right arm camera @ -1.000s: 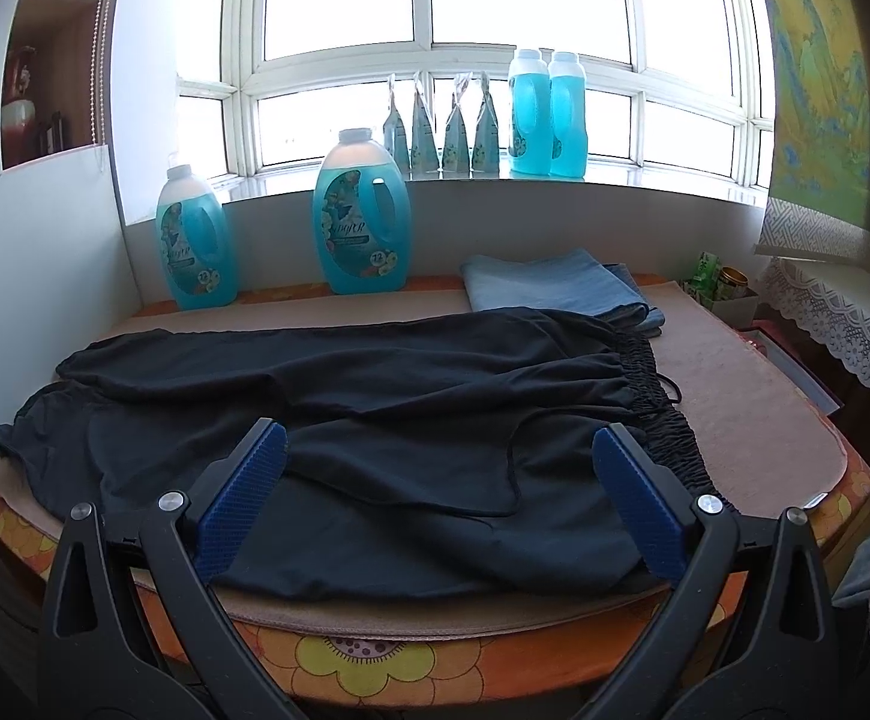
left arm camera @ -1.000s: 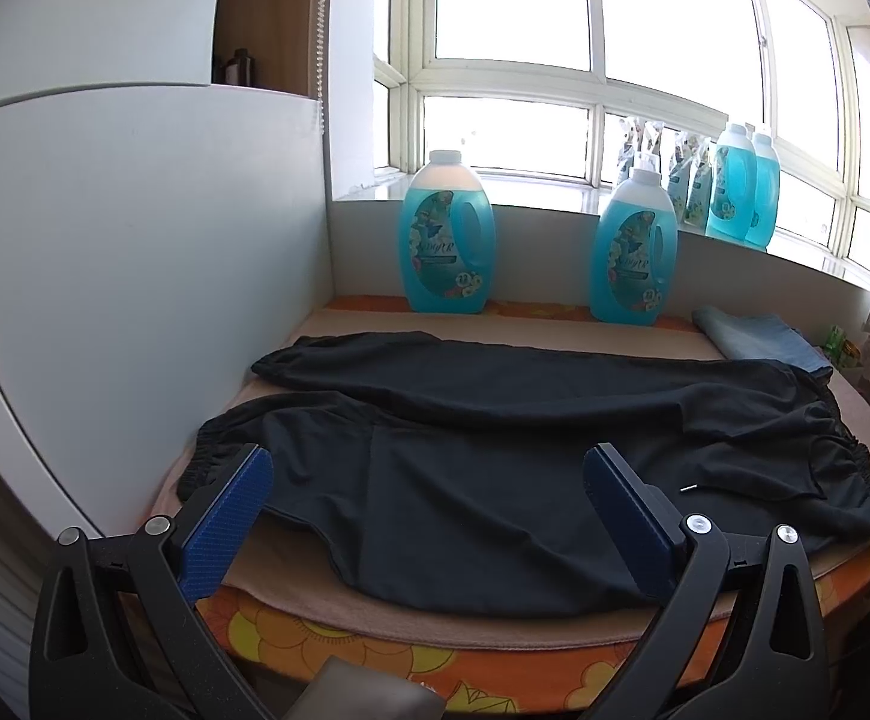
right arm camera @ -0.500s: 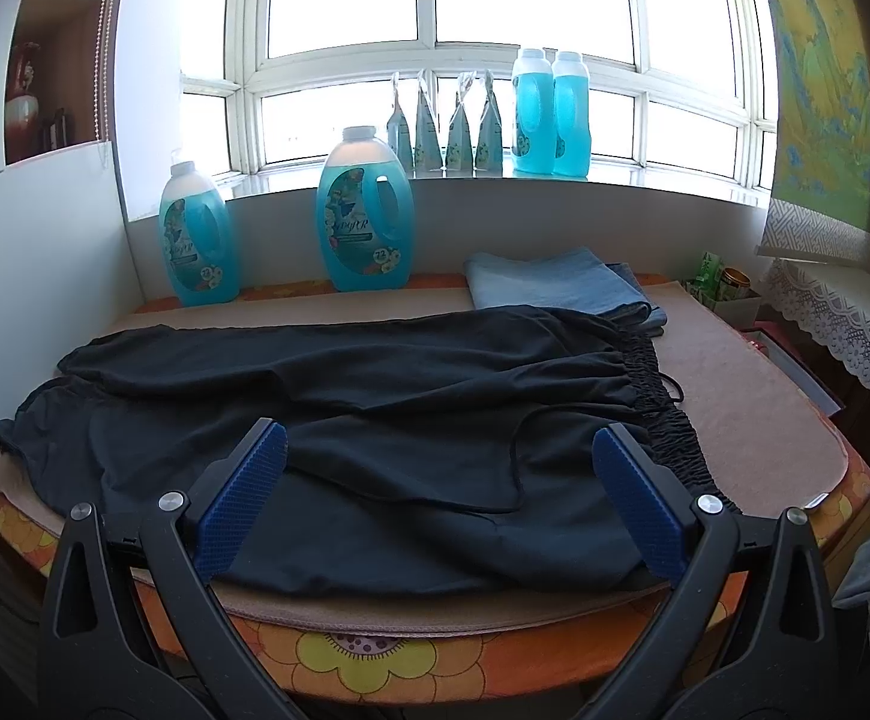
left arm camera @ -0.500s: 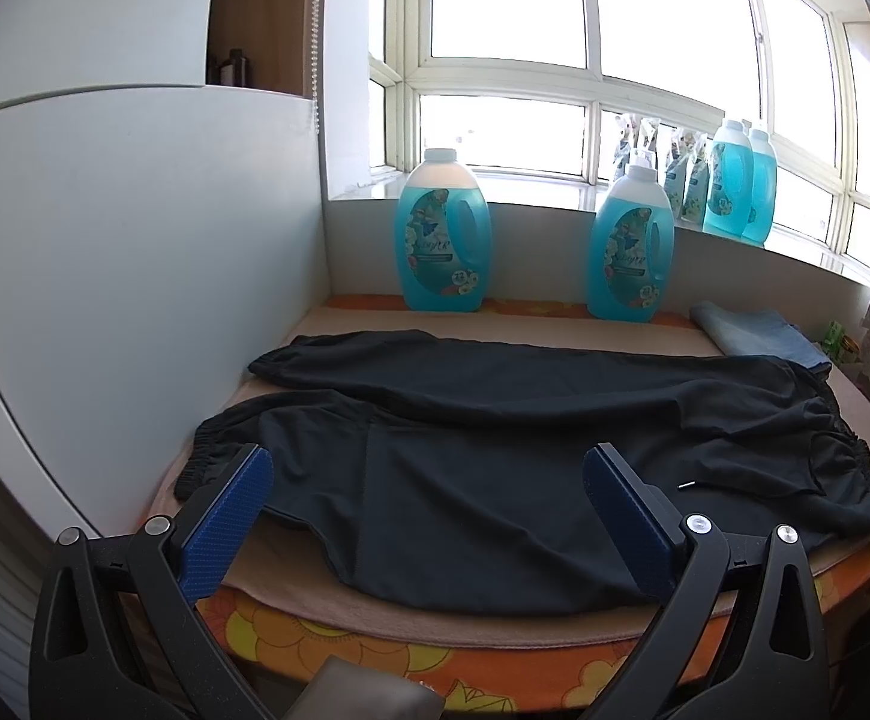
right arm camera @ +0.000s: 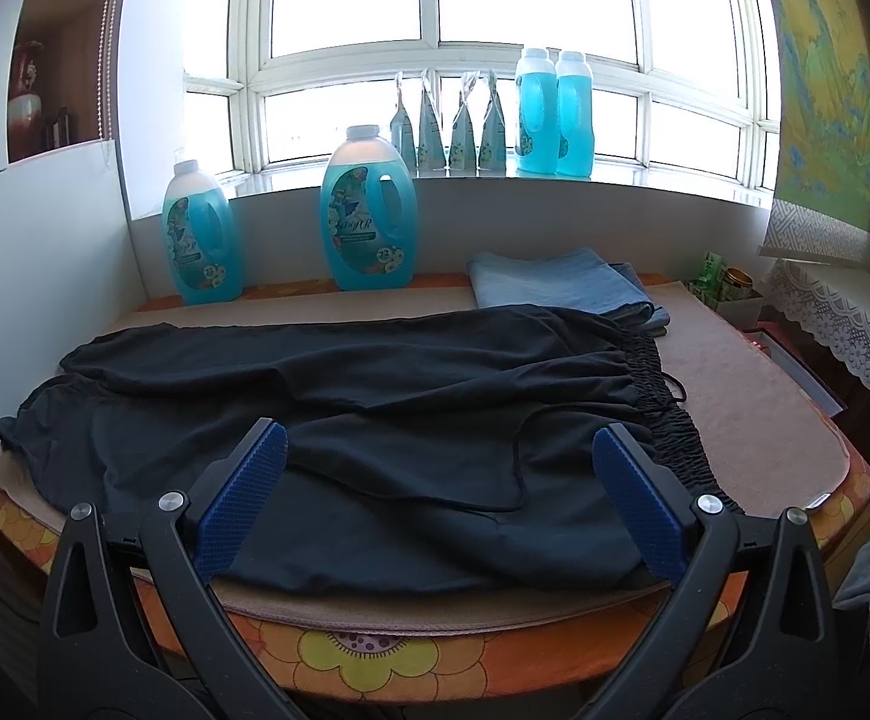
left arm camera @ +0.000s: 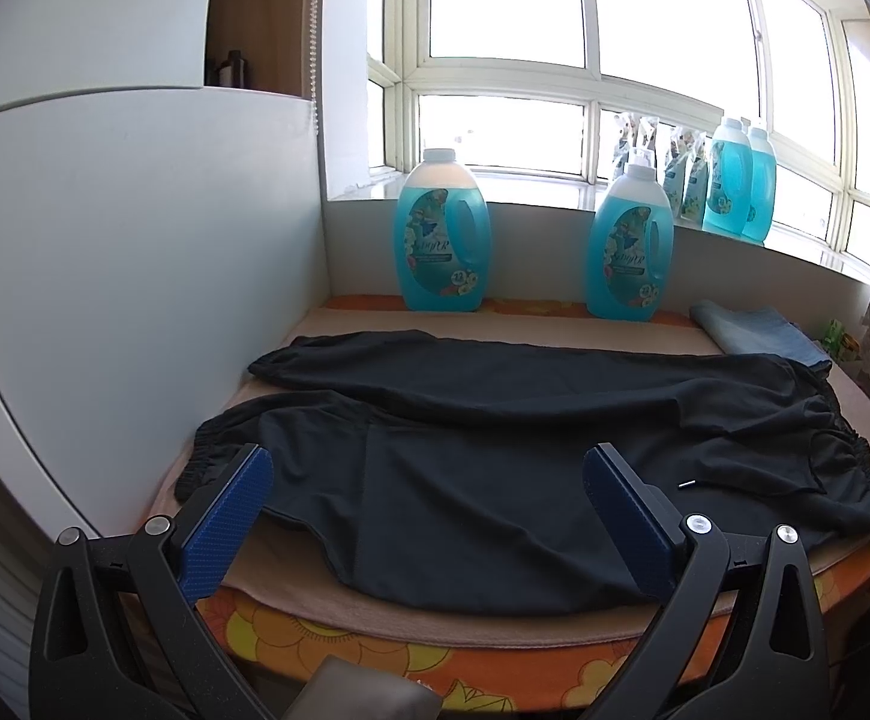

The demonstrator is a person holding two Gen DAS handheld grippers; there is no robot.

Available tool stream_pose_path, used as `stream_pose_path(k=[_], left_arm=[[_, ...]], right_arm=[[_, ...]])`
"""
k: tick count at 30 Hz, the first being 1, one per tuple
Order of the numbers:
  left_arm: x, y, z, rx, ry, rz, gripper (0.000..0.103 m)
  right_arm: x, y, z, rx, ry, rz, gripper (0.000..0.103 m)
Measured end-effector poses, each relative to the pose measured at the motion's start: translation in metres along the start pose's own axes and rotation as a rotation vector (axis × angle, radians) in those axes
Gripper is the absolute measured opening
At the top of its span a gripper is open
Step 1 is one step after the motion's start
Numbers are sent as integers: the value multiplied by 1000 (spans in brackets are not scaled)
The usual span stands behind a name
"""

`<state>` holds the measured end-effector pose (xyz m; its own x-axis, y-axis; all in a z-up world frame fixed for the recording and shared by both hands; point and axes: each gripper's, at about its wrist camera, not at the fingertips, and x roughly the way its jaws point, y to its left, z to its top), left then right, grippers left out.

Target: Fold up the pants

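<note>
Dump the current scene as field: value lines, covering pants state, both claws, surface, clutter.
pants: black pants spread flat, unfolded, legs toward the left, elastic waistband at right
left claw: left claw open, empty, hovering at the near edge by the leg cuffs
right claw: right claw open, empty, near the waist end
surface: beige mat over floral-print table cover
clutter: two blue detergent jugs at the back, folded blue cloth behind the waistband
fold progress: not started

Table (right arm camera: 783, 420): black pants (right arm camera: 375, 414), folded jeans (right arm camera: 555, 288), bottles (right arm camera: 369, 210).
</note>
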<state>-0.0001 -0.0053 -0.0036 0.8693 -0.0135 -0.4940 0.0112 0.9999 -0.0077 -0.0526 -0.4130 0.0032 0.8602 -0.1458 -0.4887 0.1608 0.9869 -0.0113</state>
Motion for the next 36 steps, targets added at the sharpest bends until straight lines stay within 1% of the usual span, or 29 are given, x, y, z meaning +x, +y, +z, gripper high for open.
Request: stream_pose_path(k=[13, 22, 25, 28, 33, 34, 36], left_arm=[[-1, -1, -2, 11, 8, 16, 103], [0, 8, -7, 4, 23, 34, 103], [3, 16, -11, -8, 41, 36, 103], [6, 27, -14, -25, 53, 36, 103], [12, 42, -17, -16, 62, 84, 103], [14, 46, -18, -20, 68, 89, 102], [19, 56, -20, -37, 81, 95, 98]], right_arm=[[2, 6, 1, -12, -1, 13, 103], [9, 20, 7, -36, 1, 60, 103], [12, 29, 14, -59, -5, 102, 103], [17, 43, 22, -99, -5, 162, 103], [33, 68, 38, -150, 8, 325, 103], [37, 75, 42, -165, 16, 342, 103], [47, 89, 50, -192, 24, 377, 103]])
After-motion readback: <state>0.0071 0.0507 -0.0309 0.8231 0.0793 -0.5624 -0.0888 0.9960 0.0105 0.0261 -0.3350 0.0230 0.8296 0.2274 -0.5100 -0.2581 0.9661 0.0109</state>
